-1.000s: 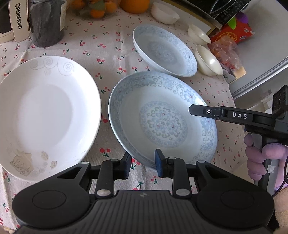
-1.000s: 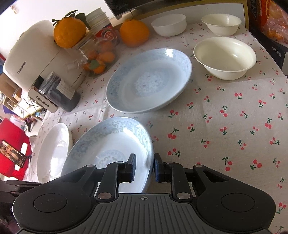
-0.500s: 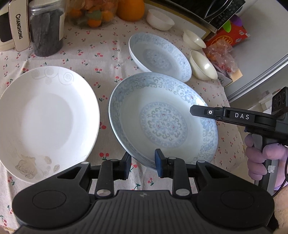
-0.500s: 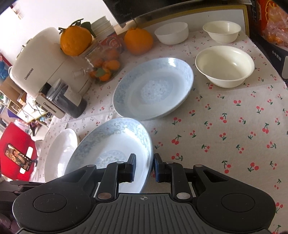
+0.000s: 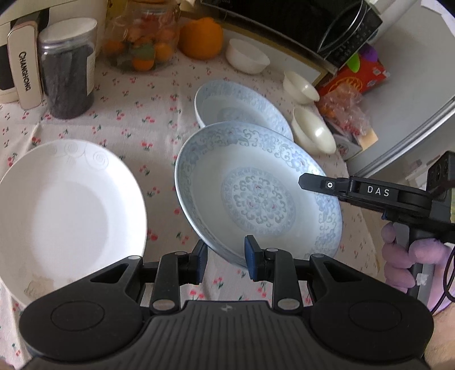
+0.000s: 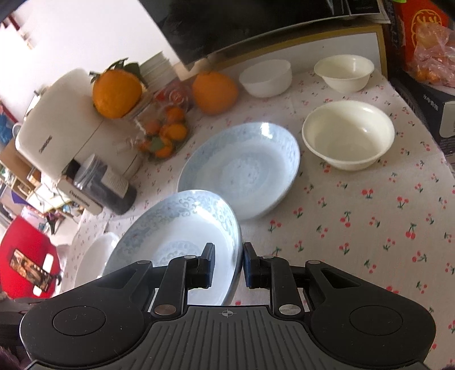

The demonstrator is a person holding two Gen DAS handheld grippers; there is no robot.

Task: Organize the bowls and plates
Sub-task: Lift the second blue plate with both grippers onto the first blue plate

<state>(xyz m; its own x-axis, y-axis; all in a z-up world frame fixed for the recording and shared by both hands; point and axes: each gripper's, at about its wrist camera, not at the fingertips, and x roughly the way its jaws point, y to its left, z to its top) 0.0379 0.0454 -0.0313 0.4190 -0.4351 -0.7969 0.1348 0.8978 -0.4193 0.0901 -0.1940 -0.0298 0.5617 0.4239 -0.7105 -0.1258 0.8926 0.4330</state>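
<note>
A blue-patterned plate (image 5: 256,193) (image 6: 176,227) hangs tilted above the cherry-print tablecloth, held from two sides. My left gripper (image 5: 224,257) is shut on its near rim. My right gripper (image 6: 227,263) is shut on its right rim and shows in the left wrist view (image 5: 307,182) as a black finger over the plate. A matching blue plate (image 5: 241,108) (image 6: 241,168) lies just behind, its near edge hidden by the held one. A white plate (image 5: 65,207) (image 6: 93,253) lies at the left. A large cream bowl (image 6: 348,135) (image 5: 312,131) stands at the right.
Two smaller bowls, cream (image 6: 344,72) and white (image 6: 266,76), stand at the back. An orange (image 6: 214,91), a glass jar of small fruit (image 5: 142,37), a dark jar (image 5: 68,68) and a cream appliance (image 6: 57,128) line the far left. A black oven (image 5: 312,25) is behind; the table edge (image 5: 345,168) runs at the right.
The held blue plate has risen and moved toward the matching plate behind it, now covering that plate's near edge. Both grippers stayed shut on its rim.
</note>
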